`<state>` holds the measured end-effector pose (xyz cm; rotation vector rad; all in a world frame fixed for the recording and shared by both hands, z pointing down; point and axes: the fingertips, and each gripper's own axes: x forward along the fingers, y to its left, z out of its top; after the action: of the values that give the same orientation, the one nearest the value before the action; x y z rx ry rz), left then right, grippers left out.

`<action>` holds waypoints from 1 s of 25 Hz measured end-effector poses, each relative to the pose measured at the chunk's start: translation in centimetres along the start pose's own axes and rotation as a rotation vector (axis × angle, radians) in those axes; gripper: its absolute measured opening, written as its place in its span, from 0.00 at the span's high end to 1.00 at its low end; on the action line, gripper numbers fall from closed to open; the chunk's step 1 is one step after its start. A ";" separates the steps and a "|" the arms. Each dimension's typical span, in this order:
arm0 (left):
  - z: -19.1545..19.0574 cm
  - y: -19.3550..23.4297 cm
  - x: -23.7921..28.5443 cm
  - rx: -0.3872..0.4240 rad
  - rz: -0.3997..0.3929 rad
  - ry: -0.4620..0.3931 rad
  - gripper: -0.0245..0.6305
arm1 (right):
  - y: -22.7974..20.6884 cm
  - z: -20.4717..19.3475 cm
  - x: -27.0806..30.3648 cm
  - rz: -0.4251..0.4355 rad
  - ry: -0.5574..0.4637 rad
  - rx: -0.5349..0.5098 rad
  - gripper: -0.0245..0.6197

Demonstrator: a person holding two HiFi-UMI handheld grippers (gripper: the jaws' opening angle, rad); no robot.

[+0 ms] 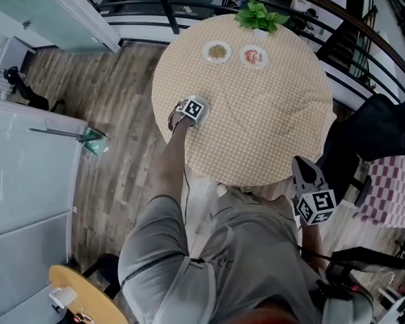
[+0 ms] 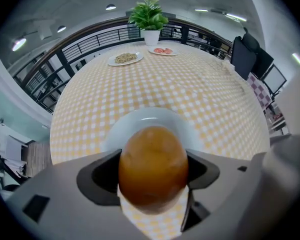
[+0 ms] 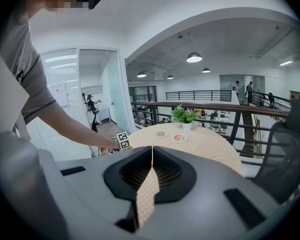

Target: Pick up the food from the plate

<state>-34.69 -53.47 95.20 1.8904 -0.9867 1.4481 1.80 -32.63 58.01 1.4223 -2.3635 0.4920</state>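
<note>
A brown, egg-shaped piece of food (image 2: 152, 166) fills the gap between the jaws of my left gripper (image 2: 152, 176), and both pads press on its sides. A white plate (image 2: 140, 120) lies on the checked cloth just beyond and below it. In the head view the left gripper (image 1: 189, 111) sits at the round table's (image 1: 263, 120) near-left edge, over that plate's rim (image 1: 205, 102). My right gripper (image 1: 302, 165) hangs off the table's near-right edge with its jaws together and nothing in them; in its own view (image 3: 151, 176) it points across the table.
Two small plates stand at the far side, one with brownish food (image 1: 217, 51) and one with red food (image 1: 254, 57), beside a potted plant (image 1: 260, 15). A black railing curves behind the table. A dark office chair (image 1: 385, 123) stands at the right.
</note>
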 end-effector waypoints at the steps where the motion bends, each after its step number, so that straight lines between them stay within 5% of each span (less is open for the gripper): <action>1: 0.0 0.0 0.0 -0.001 -0.002 -0.004 0.43 | 0.2 0.1 0.1 0.004 -0.001 -0.002 0.94; 14: 0.2 0.7 -0.8 -0.067 0.074 -0.063 0.43 | 1.1 0.6 0.2 0.015 -0.011 -0.006 0.94; 25: 4.7 1.3 -9.8 -0.169 0.164 -0.394 0.43 | 2.7 1.5 1.7 0.098 -0.027 -0.047 0.94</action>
<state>-34.59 -55.82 84.53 2.0479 -1.4278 1.0532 -1.51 -33.48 57.17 1.3057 -2.4578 0.4418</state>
